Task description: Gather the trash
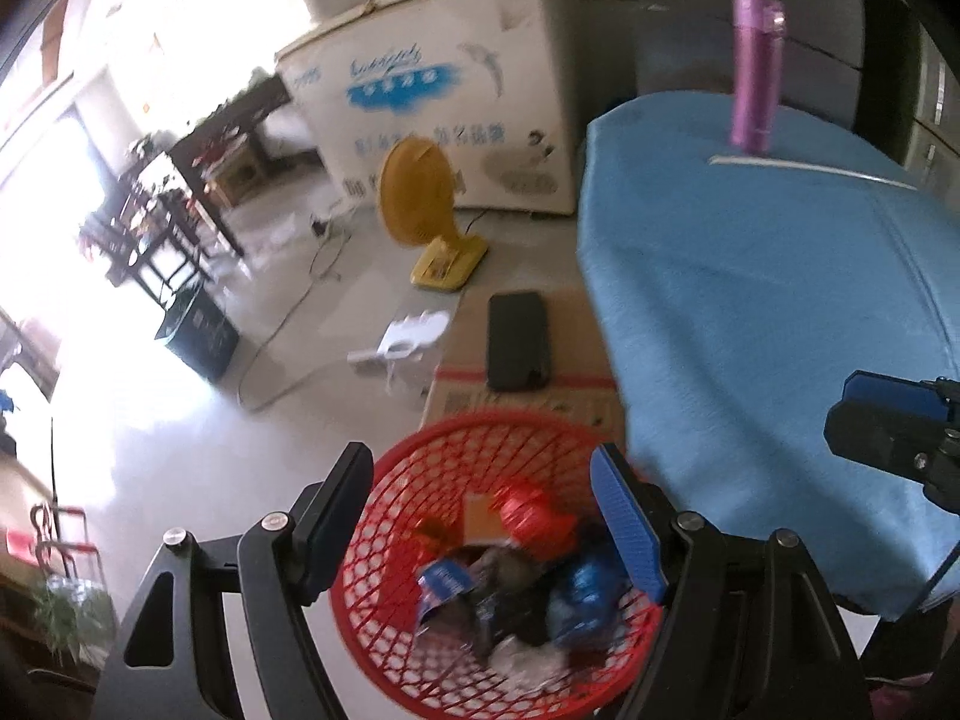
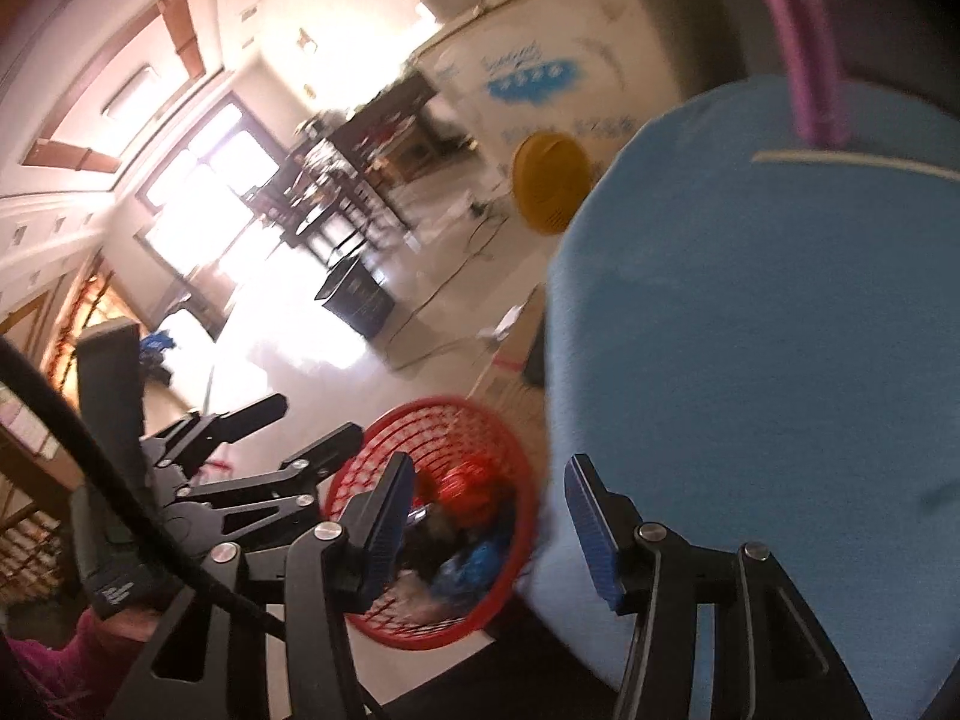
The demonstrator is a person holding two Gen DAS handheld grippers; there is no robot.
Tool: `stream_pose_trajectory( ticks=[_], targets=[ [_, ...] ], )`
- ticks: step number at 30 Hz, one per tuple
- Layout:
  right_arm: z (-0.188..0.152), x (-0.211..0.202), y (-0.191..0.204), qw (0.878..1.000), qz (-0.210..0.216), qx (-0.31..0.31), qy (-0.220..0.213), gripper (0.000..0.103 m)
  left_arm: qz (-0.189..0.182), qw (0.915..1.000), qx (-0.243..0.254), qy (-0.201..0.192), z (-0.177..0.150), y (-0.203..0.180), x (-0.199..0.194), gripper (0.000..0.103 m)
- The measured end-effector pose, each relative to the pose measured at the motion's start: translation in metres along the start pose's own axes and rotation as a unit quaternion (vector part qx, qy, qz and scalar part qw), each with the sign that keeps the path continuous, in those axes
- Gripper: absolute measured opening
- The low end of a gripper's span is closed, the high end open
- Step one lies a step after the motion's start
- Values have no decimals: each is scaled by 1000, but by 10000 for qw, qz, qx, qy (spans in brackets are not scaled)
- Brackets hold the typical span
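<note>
A red mesh basket (image 1: pixel 384 474) stands on the floor beside a table with a blue cloth (image 1: pixel 768 312). It holds trash: a red wrapper (image 1: pixel 528 516), blue wrappers (image 1: pixel 585 591) and clear plastic. My left gripper (image 1: pixel 480 522) is open and empty, right above the basket. My right gripper (image 2: pixel 486 528) is open and empty, over the table's left edge, with the basket (image 2: pixel 498 450) below between its fingers. The left gripper (image 2: pixel 282 450) shows at the left of the right wrist view.
A purple bottle (image 1: pixel 756 72) stands on the far side of the table. A cardboard box (image 1: pixel 576 372) with a black phone (image 1: pixel 518 341) lies behind the basket. A yellow fan (image 1: pixel 420 198), a white freezer (image 1: pixel 444 96) and dark chairs (image 1: pixel 156 240) stand farther off.
</note>
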State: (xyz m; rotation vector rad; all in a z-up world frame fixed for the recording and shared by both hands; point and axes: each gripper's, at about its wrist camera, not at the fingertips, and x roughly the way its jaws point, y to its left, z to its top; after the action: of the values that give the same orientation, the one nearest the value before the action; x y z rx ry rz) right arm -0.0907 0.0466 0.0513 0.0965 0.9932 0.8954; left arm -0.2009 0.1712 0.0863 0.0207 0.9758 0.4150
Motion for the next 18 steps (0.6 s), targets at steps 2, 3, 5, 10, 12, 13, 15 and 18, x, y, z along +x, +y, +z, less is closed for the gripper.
stream_pose_trajectory(
  ticks=[2,3,5,10,12,13,15,18],
  targets=[
    [0,-20,-8,9994,-251,11,-244,56,-61,9998,114,-135,8,-14,-8,76],
    [0,-29,-12,9988,-359,27,-336,56,-98,9996,163,-202,12,-21,-11,76],
    [-1,-49,-20,9967,-608,90,-538,56,-176,9990,239,-322,20,-34,-18,76],
    [-6,-105,-48,9859,-1211,426,-1078,57,-447,9954,510,-677,40,-72,-44,79],
    [-11,-131,-60,9782,-1504,584,-1311,59,-555,9931,603,-842,48,-86,-56,80],
    [-11,-141,-64,9753,-1605,632,-1376,59,-632,9916,633,-938,53,-94,-63,80],
    [-16,-166,-74,9668,-1877,763,-1557,59,-845,9883,654,-1085,62,-109,-77,80],
    [-23,-196,-83,9553,-2174,915,-1781,59,-1046,9849,697,-1189,71,-128,-92,80]
  ],
)
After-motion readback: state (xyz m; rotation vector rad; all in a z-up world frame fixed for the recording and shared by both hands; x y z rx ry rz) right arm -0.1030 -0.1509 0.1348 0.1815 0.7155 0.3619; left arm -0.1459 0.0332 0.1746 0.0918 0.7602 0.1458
